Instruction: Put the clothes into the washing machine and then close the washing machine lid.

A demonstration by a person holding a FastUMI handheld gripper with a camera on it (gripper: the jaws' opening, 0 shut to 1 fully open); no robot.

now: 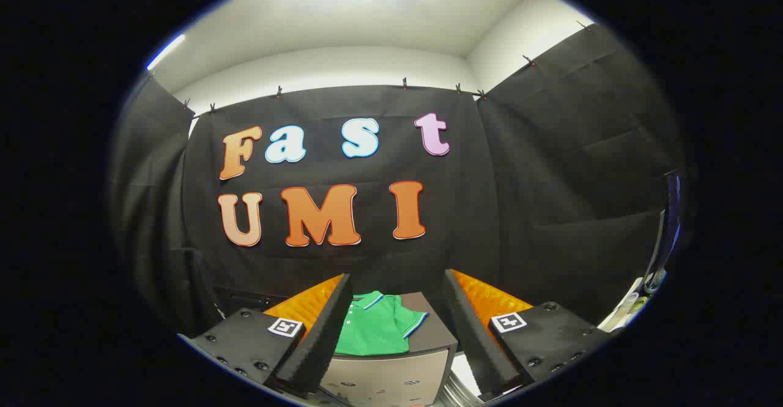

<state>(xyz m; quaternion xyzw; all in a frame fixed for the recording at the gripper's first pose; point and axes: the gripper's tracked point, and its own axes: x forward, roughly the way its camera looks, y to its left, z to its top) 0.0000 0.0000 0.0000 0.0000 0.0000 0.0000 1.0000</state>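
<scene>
A small green polo shirt [376, 328] with white-trimmed collar and sleeves lies folded on top of a grey box-shaped toy washing machine [391, 375]. My gripper [397, 300] is open, its two fingers [321, 333] spread wide to either side of the shirt. The shirt lies between and a little beyond the fingers, touching neither. The washer's top is mostly covered by the shirt, and its grey front panel faces me below. I cannot tell where the lid is or how it stands.
Black cloth walls close the booth behind and on both sides. A curved metal rim [456, 388] shows beside the washer at its lower right. Some pale objects [630, 309] sit at the far right by the booth's edge.
</scene>
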